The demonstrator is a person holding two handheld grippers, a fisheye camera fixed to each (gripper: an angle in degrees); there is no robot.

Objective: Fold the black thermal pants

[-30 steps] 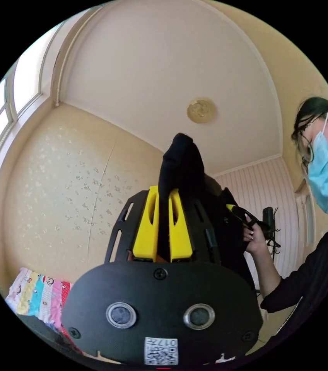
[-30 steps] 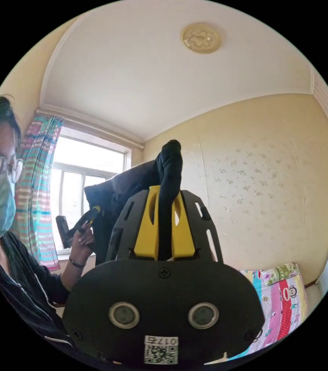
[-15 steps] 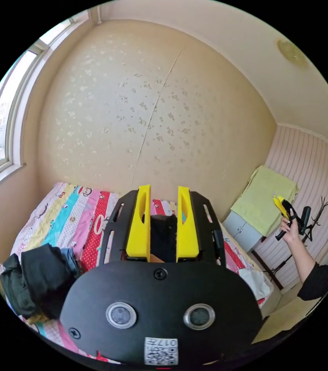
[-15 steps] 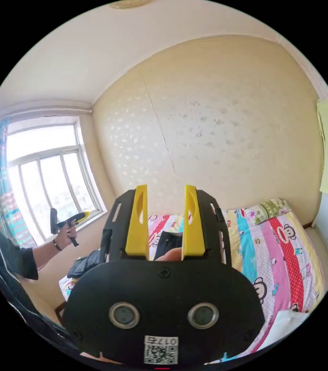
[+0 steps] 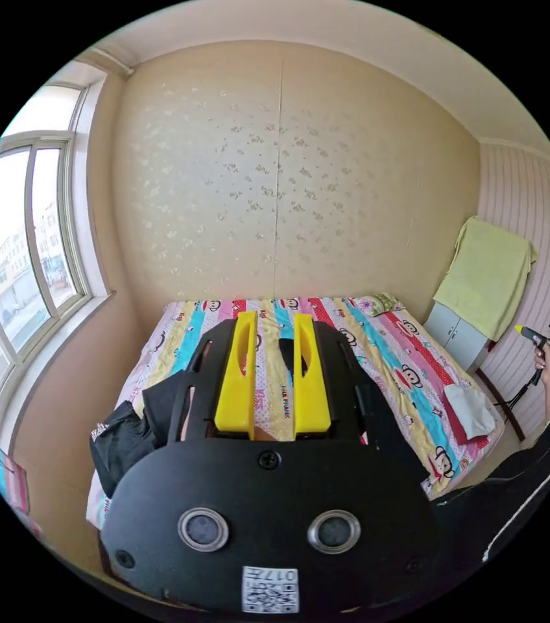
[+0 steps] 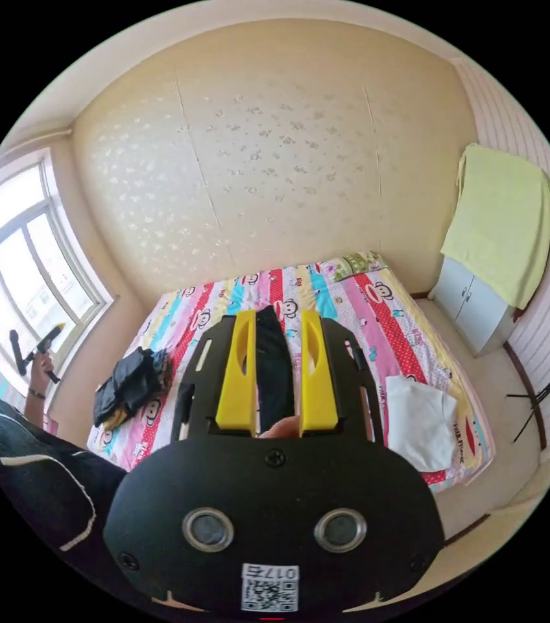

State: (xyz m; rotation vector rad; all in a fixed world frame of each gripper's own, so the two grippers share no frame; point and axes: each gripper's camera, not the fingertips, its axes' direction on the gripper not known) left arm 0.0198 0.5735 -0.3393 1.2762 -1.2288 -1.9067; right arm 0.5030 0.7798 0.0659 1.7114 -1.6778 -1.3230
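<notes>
Lying on the bed [image 6: 379,305], the black thermal pants [image 6: 274,376] should be smoothed flat first. Jaws of the left gripper [image 5: 273,331] and right gripper [image 6: 274,324] are spread, empty.

Pants [image 6: 274,370] lie along the bed [image 6: 379,311] middle; clothes pile [image 6: 129,383] near its window-side edge, folded cloth [image 6: 421,418] at the opposite edge.

a cream wallpapered wall with small pale flower sprigs [image 5: 275,195] rises behind a bed under a striped, many-coloured cartoon-monkey sheet [image 6: 379,311]. a tall white-framed window [image 5: 22,259] lets in bright daylight along one side of the room. against a pink ribbed side wall [image 6: 547,324] stands a low grey two-door cabinet [image 6: 473,305], draped with a yellow-green cloth [image 6: 502,214]. the bare floor beside the bed [image 6: 502,402] looks beige, perhaps tiled.
</notes>
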